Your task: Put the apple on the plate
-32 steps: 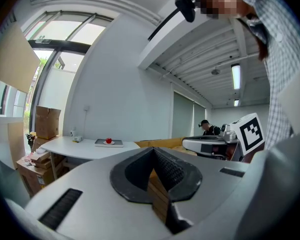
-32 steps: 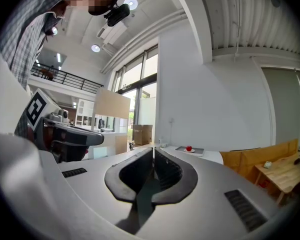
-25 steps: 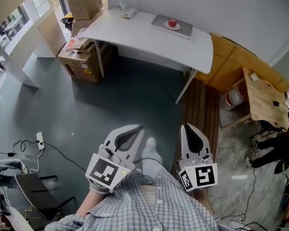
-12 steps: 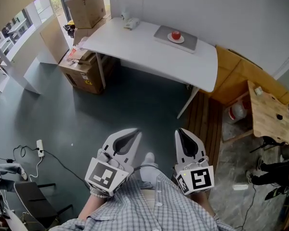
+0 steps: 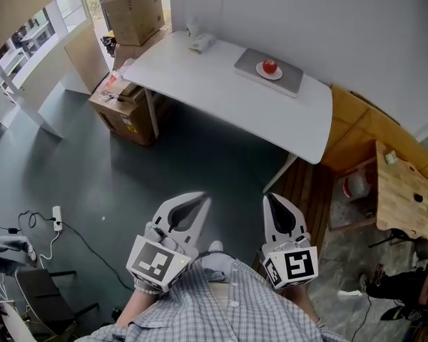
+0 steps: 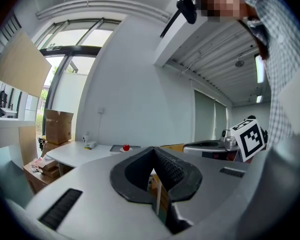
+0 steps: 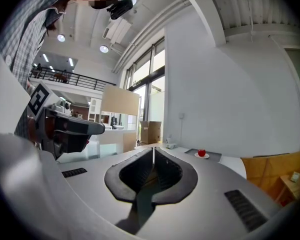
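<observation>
- Reference: the white table (image 5: 221, 95), which stands against the wall. All places below are given from it.
- The apple (image 5: 269, 66) is red and sits on a small white plate (image 5: 261, 73). The plate lies on a grey mat (image 5: 289, 83) at the table's far edge, toward its right end, next to the wall.
- The left gripper (image 5: 198, 199) is held well short of the table's near side, over the dark floor, pointing roughly level toward it. Its 2 jaws are pressed together at the tips with nothing between them.
- The right gripper (image 5: 274, 199) is beside the left one, also well short of the table and aimed at it. Its 2 jaws meet tip to tip and are empty.
- In the left gripper view, the apple (image 6: 126, 147) is small and far off on the tabletop, left of the closed tips.
- In the right gripper view, the apple (image 7: 201, 153) is on the tabletop, right of the closed tips.
- Small white items (image 5: 200, 41) lie at the table's far left corner. They are too small to identify.
- An open cardboard box (image 5: 133, 9) stands beyond the table's left end, and 1 low cardboard box (image 5: 125, 105) sits on the floor under that end.
- A wooden unit (image 5: 357, 130) stands at the table's right end.
</observation>
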Demonstrator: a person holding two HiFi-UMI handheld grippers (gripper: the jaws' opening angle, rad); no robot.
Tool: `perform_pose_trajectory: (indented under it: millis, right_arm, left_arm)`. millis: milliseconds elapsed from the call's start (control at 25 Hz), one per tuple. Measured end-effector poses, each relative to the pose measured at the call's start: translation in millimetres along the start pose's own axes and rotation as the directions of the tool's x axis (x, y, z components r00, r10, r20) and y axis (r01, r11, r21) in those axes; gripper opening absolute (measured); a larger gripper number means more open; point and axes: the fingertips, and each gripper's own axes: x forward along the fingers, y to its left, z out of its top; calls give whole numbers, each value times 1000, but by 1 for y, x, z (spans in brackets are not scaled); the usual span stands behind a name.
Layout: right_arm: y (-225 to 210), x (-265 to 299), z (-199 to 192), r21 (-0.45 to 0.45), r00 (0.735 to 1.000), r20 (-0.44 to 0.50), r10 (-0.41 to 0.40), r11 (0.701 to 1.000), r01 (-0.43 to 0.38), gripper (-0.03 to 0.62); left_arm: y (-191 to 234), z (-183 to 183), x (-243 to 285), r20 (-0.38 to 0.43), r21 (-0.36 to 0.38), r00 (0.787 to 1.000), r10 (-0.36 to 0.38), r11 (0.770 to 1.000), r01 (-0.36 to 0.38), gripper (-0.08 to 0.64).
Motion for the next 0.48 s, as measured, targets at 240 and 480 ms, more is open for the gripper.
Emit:
perform_pose_trajectory:
  millis: [240,480]
  right_arm:
    - [-25,25,5,-24,999,14,40,999,-40,25]
    - [-37,32,0,-12,998,21,57,998,-56,25]
  left_arm:
    - [5,7,28,2,-6,999,34,999,-34,9]
    - [4,5,47,-6,13,999,40,999,-40,9]
